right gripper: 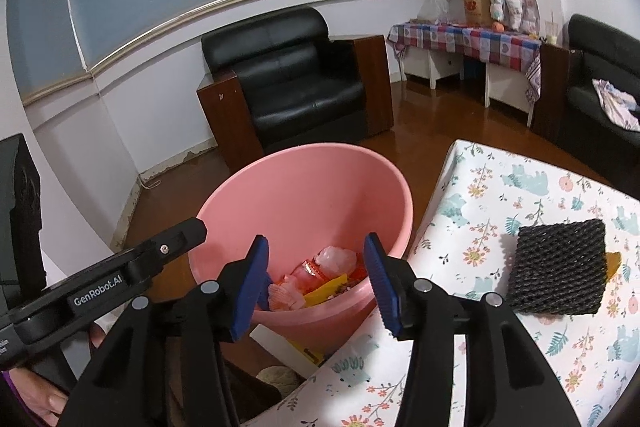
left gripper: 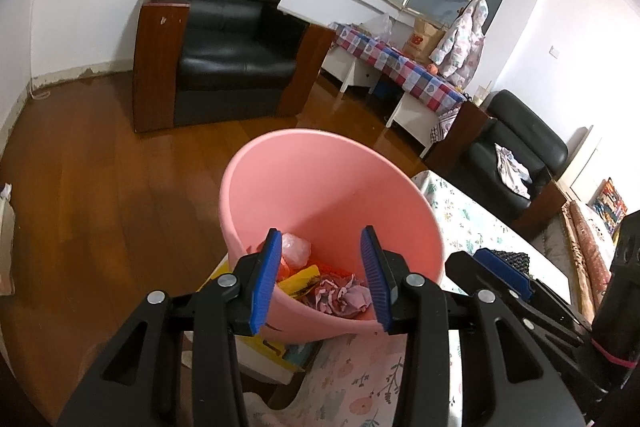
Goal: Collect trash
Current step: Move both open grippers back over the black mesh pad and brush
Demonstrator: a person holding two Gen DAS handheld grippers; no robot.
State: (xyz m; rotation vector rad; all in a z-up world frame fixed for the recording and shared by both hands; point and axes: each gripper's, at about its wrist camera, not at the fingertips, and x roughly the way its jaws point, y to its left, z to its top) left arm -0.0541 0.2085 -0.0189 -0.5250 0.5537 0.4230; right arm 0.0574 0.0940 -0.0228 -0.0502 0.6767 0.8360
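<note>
A pink bin (left gripper: 320,183) stands on a box beside the table and also shows in the right wrist view (right gripper: 308,187). It holds crumpled purple paper (left gripper: 344,297), a yellow wrapper (left gripper: 300,279) and a pink plastic wad (right gripper: 336,259). My left gripper (left gripper: 322,279) is open and empty above the bin's near rim. My right gripper (right gripper: 314,285) is open and empty over the bin's near rim. A black mesh foam pad (right gripper: 560,267) lies on the floral tablecloth, with an orange scrap (right gripper: 614,263) under its right edge.
The floral-covered table (right gripper: 520,367) fills the lower right. A black armchair (left gripper: 228,43) stands behind the bin on the wooden floor (left gripper: 100,187). A checked-cloth side table (right gripper: 464,39) and a second black chair (right gripper: 600,87) stand at the far right.
</note>
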